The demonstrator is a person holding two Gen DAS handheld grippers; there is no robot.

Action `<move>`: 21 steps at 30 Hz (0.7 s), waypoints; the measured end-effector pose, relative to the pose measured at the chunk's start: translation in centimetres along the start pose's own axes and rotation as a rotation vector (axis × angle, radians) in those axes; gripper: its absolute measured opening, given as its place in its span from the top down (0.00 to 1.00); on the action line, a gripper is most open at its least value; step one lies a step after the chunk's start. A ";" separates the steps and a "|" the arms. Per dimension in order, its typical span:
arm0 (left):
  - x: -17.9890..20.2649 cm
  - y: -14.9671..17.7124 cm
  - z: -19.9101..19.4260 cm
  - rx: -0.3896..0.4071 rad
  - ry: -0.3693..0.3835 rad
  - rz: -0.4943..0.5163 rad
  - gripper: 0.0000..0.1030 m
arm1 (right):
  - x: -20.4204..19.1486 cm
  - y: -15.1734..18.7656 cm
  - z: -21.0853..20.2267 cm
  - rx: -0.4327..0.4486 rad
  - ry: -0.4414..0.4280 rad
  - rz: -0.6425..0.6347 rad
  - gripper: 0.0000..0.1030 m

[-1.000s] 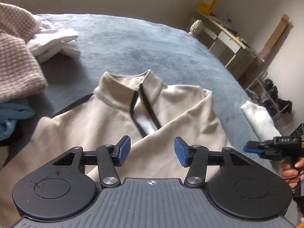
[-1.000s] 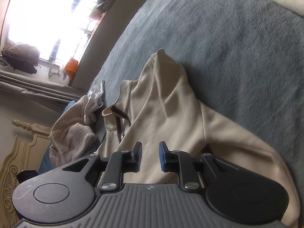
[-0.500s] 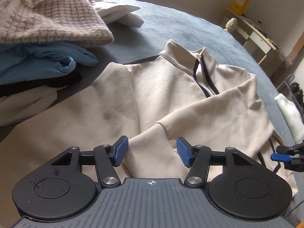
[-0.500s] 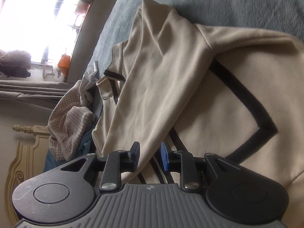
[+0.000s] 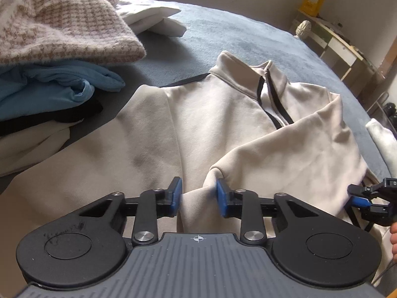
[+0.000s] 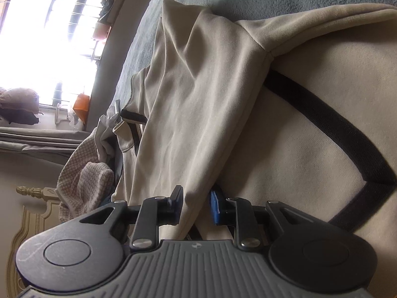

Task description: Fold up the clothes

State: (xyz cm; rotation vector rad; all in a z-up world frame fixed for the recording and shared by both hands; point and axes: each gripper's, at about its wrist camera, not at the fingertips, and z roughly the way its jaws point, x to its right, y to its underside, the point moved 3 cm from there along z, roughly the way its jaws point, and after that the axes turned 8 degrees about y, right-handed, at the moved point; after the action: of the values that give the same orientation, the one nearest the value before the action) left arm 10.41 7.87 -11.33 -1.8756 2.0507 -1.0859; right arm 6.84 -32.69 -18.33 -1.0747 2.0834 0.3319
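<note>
Beige pullover (image 5: 211,129) spread on the bed (image 5: 223,39), collar away from the grippers. Left gripper (image 5: 199,197), spread, straddles the cuff of the sleeve folded across the chest. Right gripper (image 6: 196,204), part-spread, brackets that sleeve's fold.

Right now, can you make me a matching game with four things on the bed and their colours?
Things:
1. zip-neck sweatshirt
2. checked knit sweater
3. crumpled top under that sweater
4. pads on the left claw

Colours:
A. light blue
B. beige with black trim
C. bright blue
D. pink and tan

Pairs: 1-B, 2-D, 3-A, 4-C
</note>
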 end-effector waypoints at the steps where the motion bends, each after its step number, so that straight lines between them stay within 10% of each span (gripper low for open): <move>1: 0.5 0.0 -0.2 0.011 -0.002 0.024 0.83 | -0.1 0.0 0.0 0.010 0.002 -0.013 0.82; 9: 2.1 -1.8 -0.6 0.104 -0.004 0.080 0.90 | -0.8 0.3 -0.3 0.098 0.040 -0.108 0.96; 21: -0.6 -1.0 2.6 -0.038 -0.054 0.002 0.80 | -1.5 0.5 -0.8 0.183 0.090 -0.224 0.95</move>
State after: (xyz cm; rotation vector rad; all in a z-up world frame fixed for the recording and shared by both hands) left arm 12.74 7.45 -12.81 -1.8984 2.0573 -0.9913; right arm 6.62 -31.95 -16.72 -1.2150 2.0018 -0.0183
